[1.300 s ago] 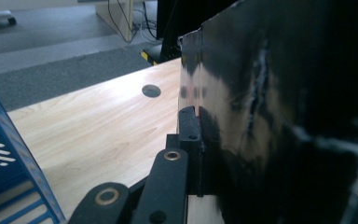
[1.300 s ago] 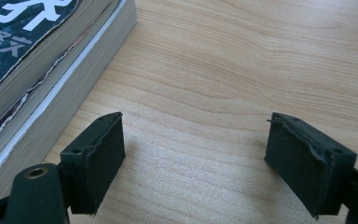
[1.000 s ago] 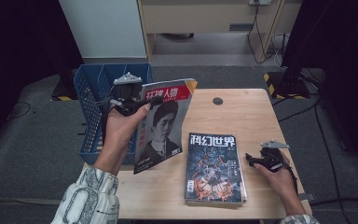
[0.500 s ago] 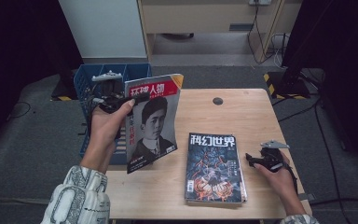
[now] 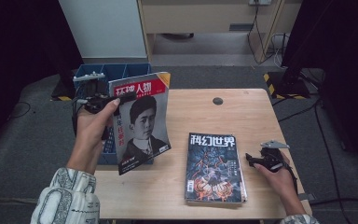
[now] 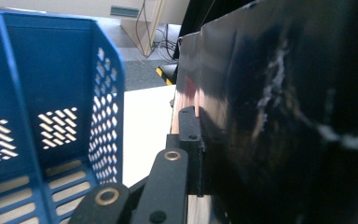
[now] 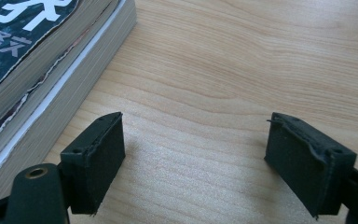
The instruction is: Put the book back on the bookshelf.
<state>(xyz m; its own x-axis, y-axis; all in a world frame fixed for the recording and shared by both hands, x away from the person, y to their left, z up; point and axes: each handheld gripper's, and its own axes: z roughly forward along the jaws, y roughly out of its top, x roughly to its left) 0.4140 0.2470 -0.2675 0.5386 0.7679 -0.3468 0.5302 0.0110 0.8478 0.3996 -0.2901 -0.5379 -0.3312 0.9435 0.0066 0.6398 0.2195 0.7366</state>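
blue crate partly behind magazine

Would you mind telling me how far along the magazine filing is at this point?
Done: one magazine is off the table, gripped upright in the left tongs beside the blue rack. In hand: getting it into the rack; none of it is in a slot yet. Left: the stack lying flat on the table, with the right tongs open beside it.

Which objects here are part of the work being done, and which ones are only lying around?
Part of the work:
- left gripper, shut on the portrait magazine
- blue file rack, right beside that magazine
- stack of magazines on the table

Only lying around:
- right gripper, open, resting on the table beside the stack
- cables on the floor
- cabinet behind the table
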